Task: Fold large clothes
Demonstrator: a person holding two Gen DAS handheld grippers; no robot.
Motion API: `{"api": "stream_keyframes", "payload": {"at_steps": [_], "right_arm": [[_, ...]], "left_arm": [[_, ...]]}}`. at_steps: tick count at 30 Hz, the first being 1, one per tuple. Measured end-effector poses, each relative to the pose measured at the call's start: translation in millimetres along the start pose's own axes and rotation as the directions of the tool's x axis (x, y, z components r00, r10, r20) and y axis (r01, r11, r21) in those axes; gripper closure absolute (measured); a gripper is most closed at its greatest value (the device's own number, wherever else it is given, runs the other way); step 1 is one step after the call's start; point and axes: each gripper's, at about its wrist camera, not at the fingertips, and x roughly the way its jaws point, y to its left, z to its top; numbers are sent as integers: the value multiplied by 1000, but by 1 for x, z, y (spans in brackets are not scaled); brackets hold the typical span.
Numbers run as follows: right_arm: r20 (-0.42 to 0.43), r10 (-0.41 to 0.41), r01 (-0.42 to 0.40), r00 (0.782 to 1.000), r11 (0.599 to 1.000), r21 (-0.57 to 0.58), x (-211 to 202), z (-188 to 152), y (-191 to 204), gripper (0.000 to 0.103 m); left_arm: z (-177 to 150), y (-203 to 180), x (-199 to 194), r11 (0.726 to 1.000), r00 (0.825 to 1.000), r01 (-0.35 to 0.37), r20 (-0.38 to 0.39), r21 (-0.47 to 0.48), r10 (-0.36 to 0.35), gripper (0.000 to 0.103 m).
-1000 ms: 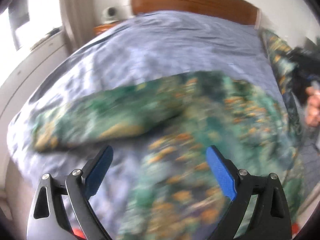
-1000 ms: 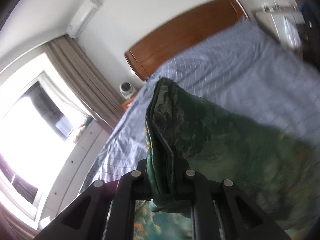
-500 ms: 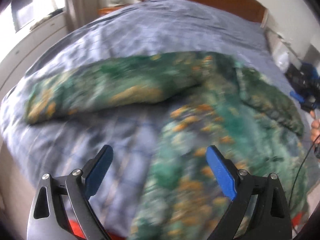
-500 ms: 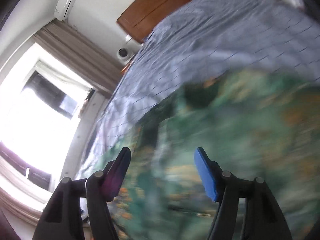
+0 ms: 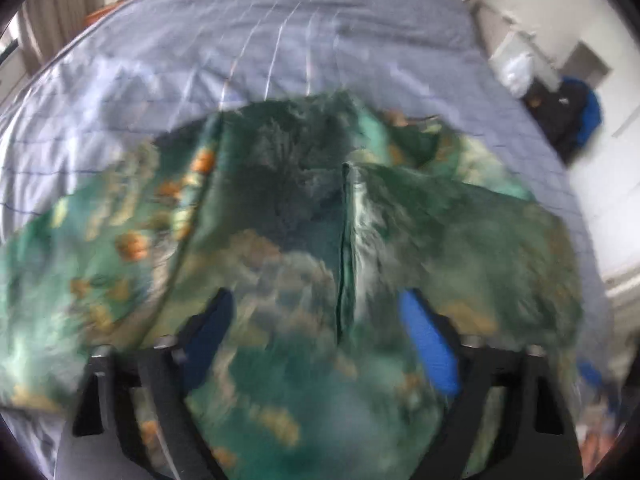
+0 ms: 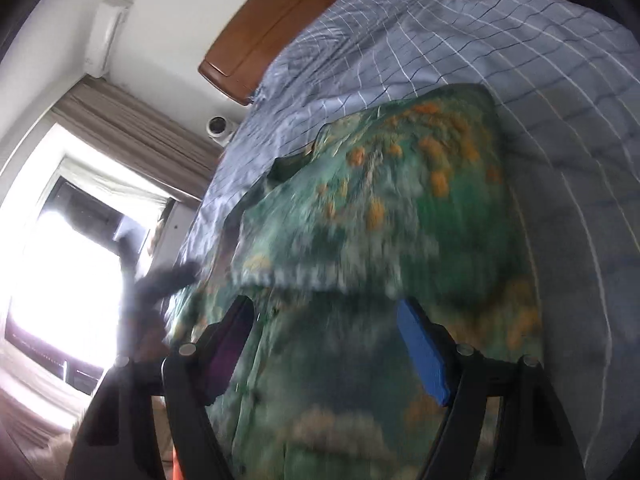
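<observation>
Bed point(image 5: 280, 40) first: your whole work surface, blue-grey checked sheet, wooden headboard point(image 6: 280, 20) at 12 o'clock in the right wrist view. Soft base, so it likely gives under any press.

The garment point(image 5: 300, 220) lies on the bed, green print with orange spots, filling the near half of both views. In the left wrist view one part runs off toward 9 o'clock, and a folded flap with a straight vertical edge point(image 5: 344, 248) sits at centre, its panel spreading toward 3 o'clock. In the right wrist view its far rim point(image 6: 440, 96) ends at about 1 o'clock, bare sheet beyond.

Handling, as a judgement: thin, limp, light cloth with a slight sheen, probably slippery; it drapes and won't keep a crease unless laid flat. Take it at a hem or corner, both layers together, not mid-panel, or one layer slides out.

Left gripper point(image 5: 316, 340): jaws wide apart, nothing between them, over the cloth with that flap edge between them. Contact with the cloth can't be told through the blur.

Right gripper point(image 6: 324, 344): jaws apart too, holding nothing, over the near end of the garment. The pale hem line point(image 6: 288, 276) just ahead at 12 o'clock looks like your nearest grab point.
</observation>
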Motion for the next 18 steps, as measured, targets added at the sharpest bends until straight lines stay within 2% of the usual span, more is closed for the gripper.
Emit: {"api": "stream_keyframes", "payload": {"at_steps": [1, 2, 3, 4, 6, 10, 13, 15, 17, 18], "right_arm": [[8, 1, -1, 1000, 1000, 4, -13, -8, -3, 28], [13, -3, 3, 1000, 1000, 3, -21, -15, -6, 28], [17, -19, 19, 1000, 1000, -5, -31, -23, -9, 28], [20, -57, 58, 998, 998, -27, -38, -28, -12, 28], [24, -118, 120, 993, 990, -72, -48, -28, -15, 28], [60, -189, 195, 980, 976, -100, -56, -1, -18, 28], [79, -123, 133, 989, 981, -138, -30, 33, -1, 29], [56, -57, 64, 997, 988, -138, -4, 52, 6, 29], [-5, 14, -14, 1000, 1000, -24, 32, 71, -8, 30], [-17, -3, 4, 1000, 1000, 30, 45, 74, -20, 34]], "left_arm": [[0, -1, 11, 1000, 1000, 12, -24, -15, -12, 39], [1, -3, 21, 999, 998, 28, -48, -29, -29, 56], [-1, -6, 29, 998, 997, 46, -66, -35, -48, 91], [-4, -9, 31, 998, 996, 57, -69, -31, -59, 93], [-14, -13, 20, 999, 999, 37, -27, -8, -37, 95], [-31, -9, -5, 999, 1000, 13, 27, 31, -14, 96], [-28, -18, 7, 997, 999, -34, 4, 67, 34, 95], [-24, -22, 18, 997, 998, -53, -16, 56, 54, 90], [-26, -22, 25, 996, 997, -76, -20, 53, 77, 84], [-27, -22, 28, 996, 997, -77, -14, 49, 77, 79]]}}
